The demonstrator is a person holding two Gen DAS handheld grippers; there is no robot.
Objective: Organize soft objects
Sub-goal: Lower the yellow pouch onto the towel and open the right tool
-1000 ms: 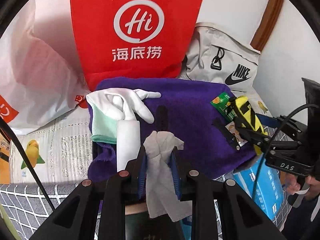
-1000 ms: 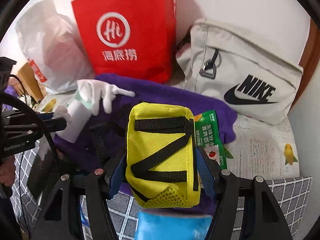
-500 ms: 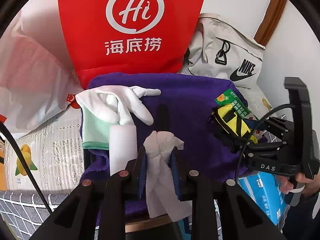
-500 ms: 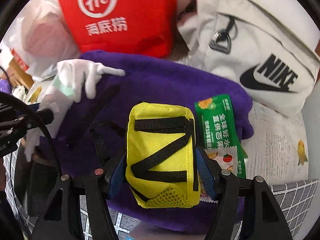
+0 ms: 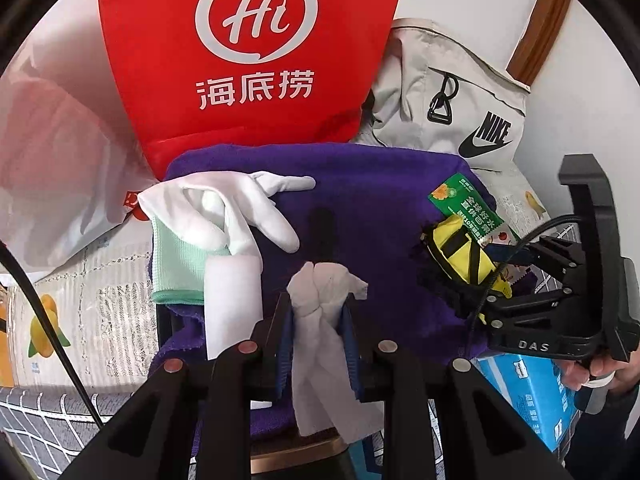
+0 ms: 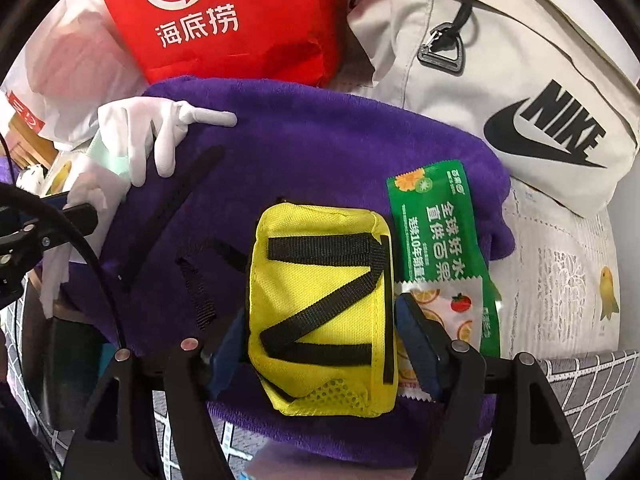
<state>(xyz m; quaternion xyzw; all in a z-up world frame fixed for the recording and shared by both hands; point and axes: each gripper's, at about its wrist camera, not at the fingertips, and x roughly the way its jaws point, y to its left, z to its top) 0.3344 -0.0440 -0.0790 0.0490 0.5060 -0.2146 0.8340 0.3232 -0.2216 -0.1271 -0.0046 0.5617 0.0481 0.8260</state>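
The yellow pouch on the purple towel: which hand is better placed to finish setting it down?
The right. Its gripper straddles the yellow pouch on the purple towel, jaws opening, pads already slightly clear. The left gripper is shut on a white cloth, off to the side.

A: Layout? 
B: Towel [image 6: 320,140] mid. Glove [image 6: 140,136] on its left edge, pouch [image 6: 320,304] on its near right, snack packet [image 6: 436,232] touching the pouch's right side.
A: Behind? 
B: Shopping bag [image 6: 240,20] behind-left, sling bag [image 6: 520,80] behind-right. Tissue box [image 5: 528,396] below the towel's right corner.
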